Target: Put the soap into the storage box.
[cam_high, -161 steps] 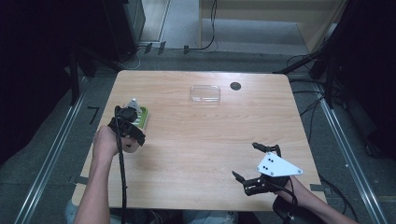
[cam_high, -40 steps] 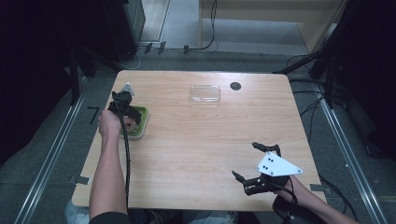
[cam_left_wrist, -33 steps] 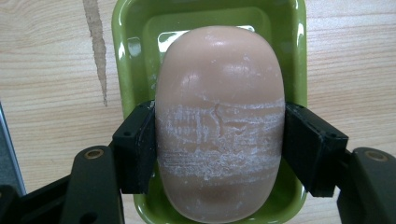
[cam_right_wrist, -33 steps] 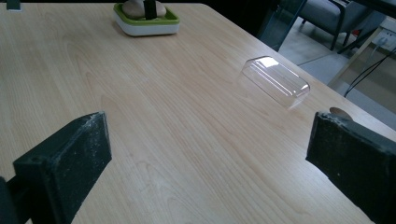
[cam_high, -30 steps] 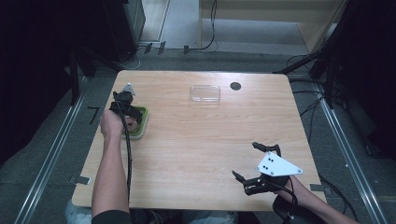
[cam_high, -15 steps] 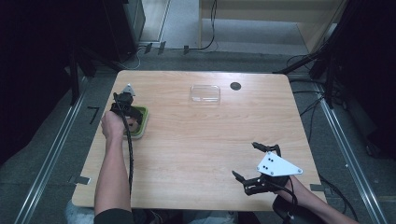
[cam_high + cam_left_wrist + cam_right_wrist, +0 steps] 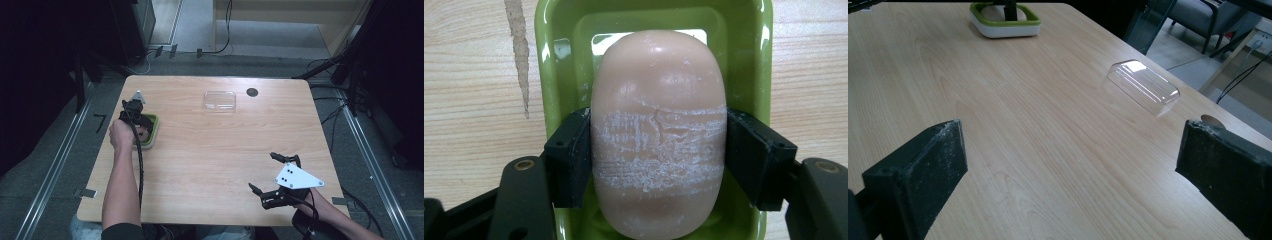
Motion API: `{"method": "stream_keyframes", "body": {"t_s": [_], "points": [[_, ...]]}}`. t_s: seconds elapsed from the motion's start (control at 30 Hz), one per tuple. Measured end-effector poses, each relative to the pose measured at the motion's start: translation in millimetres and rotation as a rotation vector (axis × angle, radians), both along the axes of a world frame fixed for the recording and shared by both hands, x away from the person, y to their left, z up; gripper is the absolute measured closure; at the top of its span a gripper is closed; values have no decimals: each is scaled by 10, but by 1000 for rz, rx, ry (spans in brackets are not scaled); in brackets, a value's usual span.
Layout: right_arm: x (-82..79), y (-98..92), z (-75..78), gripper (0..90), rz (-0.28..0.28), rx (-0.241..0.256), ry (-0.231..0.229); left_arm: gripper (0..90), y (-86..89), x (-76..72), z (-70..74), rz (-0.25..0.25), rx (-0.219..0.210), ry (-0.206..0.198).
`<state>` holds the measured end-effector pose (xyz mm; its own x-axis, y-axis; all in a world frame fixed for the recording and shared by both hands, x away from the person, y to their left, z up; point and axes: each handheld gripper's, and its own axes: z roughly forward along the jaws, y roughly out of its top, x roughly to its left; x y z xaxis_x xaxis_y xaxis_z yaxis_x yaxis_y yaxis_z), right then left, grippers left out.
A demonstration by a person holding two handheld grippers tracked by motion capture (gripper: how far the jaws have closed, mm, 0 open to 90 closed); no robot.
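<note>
A pale pink soap bar [image 7: 658,100] lies in a green soap dish [image 7: 554,65] near the table's left edge. My left gripper [image 7: 658,150] points down into the dish, and its jaws press on both sides of the soap. From above, the left gripper [image 7: 137,117] and the hand cover most of the dish [image 7: 152,134]. My right gripper [image 7: 261,170] rests open near the front right of the table, with nothing between its jaws. In the right gripper view the open gripper [image 7: 1073,165] looks across bare wood toward the dish [image 7: 1004,25].
A clear plastic lid [image 7: 219,99] lies at the far middle of the table and also appears in the right gripper view [image 7: 1143,86]. A small dark disc [image 7: 252,92] sits just right of it. The wooden tabletop [image 7: 210,150] is bordered by dark floor and metal rails.
Since 5.4 s ago my left hand reached farther forward, over the dish. In the last second nothing has visibly moved. The right gripper stayed put.
</note>
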<state>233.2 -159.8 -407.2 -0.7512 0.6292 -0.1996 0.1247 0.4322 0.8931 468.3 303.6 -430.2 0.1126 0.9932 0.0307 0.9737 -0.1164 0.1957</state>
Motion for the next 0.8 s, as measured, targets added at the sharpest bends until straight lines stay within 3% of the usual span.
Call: {"method": "stream_keyframes", "body": {"t_s": [0.3,0.57,0.8], "points": [[-1,-3,0,0,0,2,-1,319,8,-8,12,2,-7,2],[-1,-7,0,0,0,1,-2,268,-4,-35,91,3,-3,-20],[1,-8,-2,0,-1,0,-3,187,-32,-67,158,1,44,-5]]}}
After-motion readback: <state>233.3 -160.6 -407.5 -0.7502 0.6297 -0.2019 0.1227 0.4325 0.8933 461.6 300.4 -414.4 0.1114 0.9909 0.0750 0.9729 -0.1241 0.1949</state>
